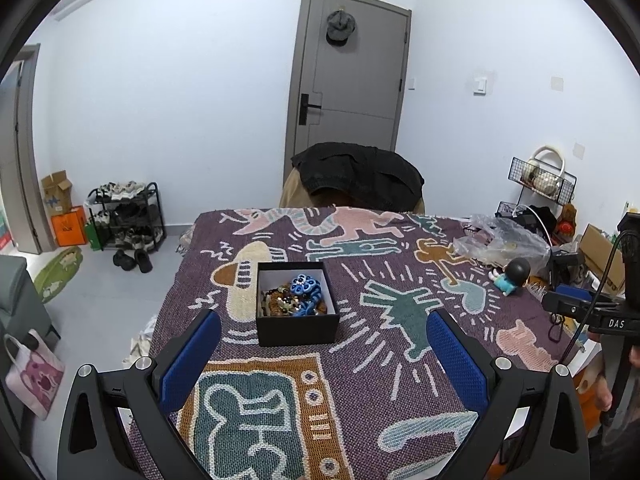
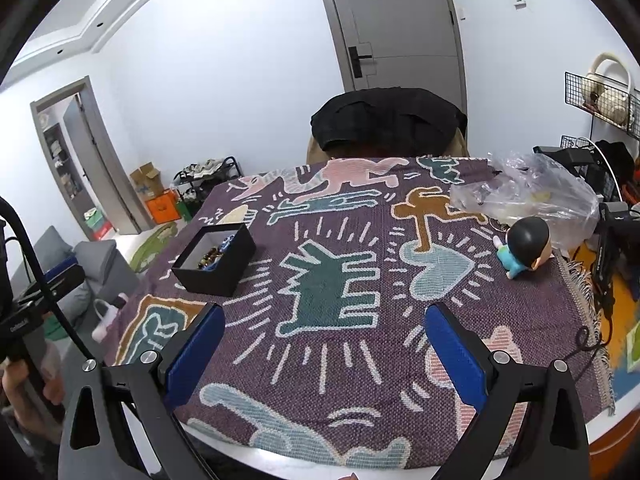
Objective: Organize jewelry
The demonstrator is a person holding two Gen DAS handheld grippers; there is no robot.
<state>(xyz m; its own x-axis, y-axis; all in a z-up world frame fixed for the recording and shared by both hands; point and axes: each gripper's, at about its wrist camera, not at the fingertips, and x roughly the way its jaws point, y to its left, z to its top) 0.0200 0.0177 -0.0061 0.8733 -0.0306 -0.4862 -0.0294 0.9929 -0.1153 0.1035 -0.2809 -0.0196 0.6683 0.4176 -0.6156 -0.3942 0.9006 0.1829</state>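
Both tools idle, nothing gripped. My left gripper (image 1: 324,364) has its blue pads spread wide, only patterned cloth (image 1: 360,380) between them. Right gripper (image 2: 325,360) is the same: jaws wide apart, empty, hovering over the near table edge.

The black box (image 1: 298,322) sits open-topped on the cloth, lid not in view. The jewelry (image 1: 298,298) is heaped inside: a blue flower-shaped piece on top, brown and dark beads under it, tangled, can't separate individual strands. My read: everything is already in the box, so the job looks near done, or the pile is waiting to be sorted out. Can't tell which.

Position vs left gripper: the box is dead ahead at 12 o'clock, just beyond the fingertips, centred between the pads and narrower than the gap. I'd guess I'm lined up that way to reach straight in or to steady the box wall.

Position vs right gripper: black box at 10 o'clock in the right wrist view, well apart, seen corner-on. The left tool's body shows at 9 o'clock there.

Other stuff on the cloth: a crumpled plastic bag (image 2: 532,192) at 1 o'clock and a doll figurine (image 2: 520,250) at 2 o'clock from the right gripper, both well clear of the box. The bag may hold more pieces; too crinkled to tell.

Risk, as I judge it: beads snag each other, so lifting one drags the clump.
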